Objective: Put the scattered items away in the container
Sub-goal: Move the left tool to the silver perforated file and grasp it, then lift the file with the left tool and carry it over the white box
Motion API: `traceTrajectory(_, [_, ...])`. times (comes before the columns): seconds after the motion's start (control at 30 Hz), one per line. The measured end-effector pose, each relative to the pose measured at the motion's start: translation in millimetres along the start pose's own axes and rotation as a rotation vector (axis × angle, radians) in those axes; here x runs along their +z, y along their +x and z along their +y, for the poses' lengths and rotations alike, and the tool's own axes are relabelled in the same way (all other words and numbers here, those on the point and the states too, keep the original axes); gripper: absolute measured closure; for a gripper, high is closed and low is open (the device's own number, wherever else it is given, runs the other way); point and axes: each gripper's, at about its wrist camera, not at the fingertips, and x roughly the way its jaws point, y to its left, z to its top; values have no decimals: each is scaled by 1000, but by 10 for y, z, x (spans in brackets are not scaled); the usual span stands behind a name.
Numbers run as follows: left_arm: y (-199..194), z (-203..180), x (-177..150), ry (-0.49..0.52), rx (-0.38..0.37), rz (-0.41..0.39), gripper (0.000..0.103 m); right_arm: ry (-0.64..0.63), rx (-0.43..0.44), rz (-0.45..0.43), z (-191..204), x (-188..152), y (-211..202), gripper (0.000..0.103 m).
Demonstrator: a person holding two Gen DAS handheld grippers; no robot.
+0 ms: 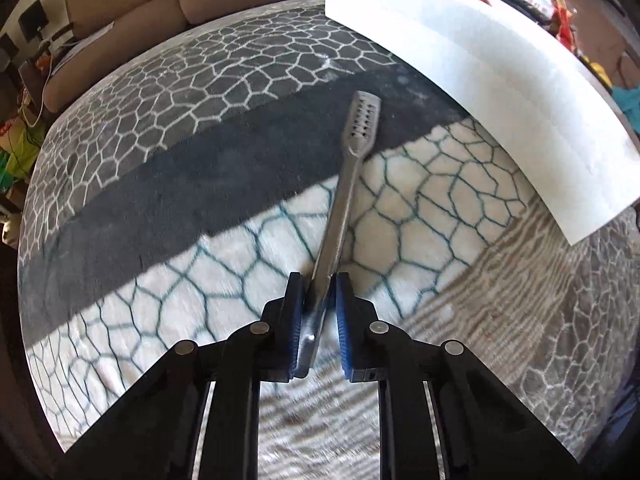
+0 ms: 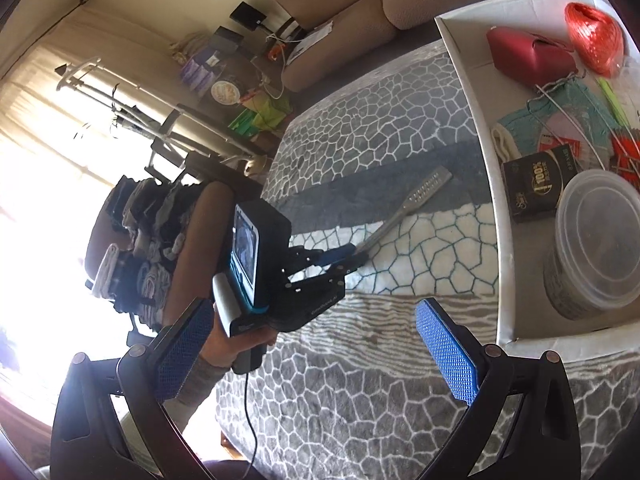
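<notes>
A long grey metal tool (image 1: 344,208) with a perforated head lies on the patterned blanket (image 1: 160,160), its head toward the white box (image 1: 480,80). My left gripper (image 1: 318,280) is shut on the near end of the tool's handle, which sits slanted between the blue pads. The right wrist view shows the same grip: the left gripper (image 2: 352,258) holds the tool (image 2: 430,186) just left of the box wall (image 2: 498,200). My right gripper (image 2: 314,306) stands wide open above the blanket, with nothing between its pads.
The box holds a red pouch (image 2: 528,56), a red twine ball (image 2: 596,36), a black carton (image 2: 532,192), a clear round tub (image 2: 596,240) and other small things. A brown sofa (image 2: 352,0) stands behind. A hand (image 2: 228,344) carries the left gripper.
</notes>
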Motion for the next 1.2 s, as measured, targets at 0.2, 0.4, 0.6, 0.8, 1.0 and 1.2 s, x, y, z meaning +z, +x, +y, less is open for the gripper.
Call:
traceTrajectory(0.2, [-193, 260, -731, -510, -320, 0, 91, 77, 79, 69, 72, -247, 368, 0])
traceTrajectory(0.4, [-383, 84, -1246, -612, -299, -92, 91, -93, -122, 106, 300, -402, 812, 9])
traceTrajectory(0.6, [-401, 24, -1273, -613, -285, -116, 91, -94, -284, 221, 96, -351, 1524, 34])
traceTrajectory(0.8, [-359, 94, -1245, -639, -343, -120, 91, -38, -302, 247, -35, -185, 1788, 56])
traceTrajectory(1.0, [-254, 245, -1247, -732, -497, -99, 91, 40, -181, 260, -123, -221, 1731, 91])
traceTrajectory(1.2, [-245, 173, -1161, -703, -502, -94, 90, 70, -136, 277, -219, -339, 1744, 89])
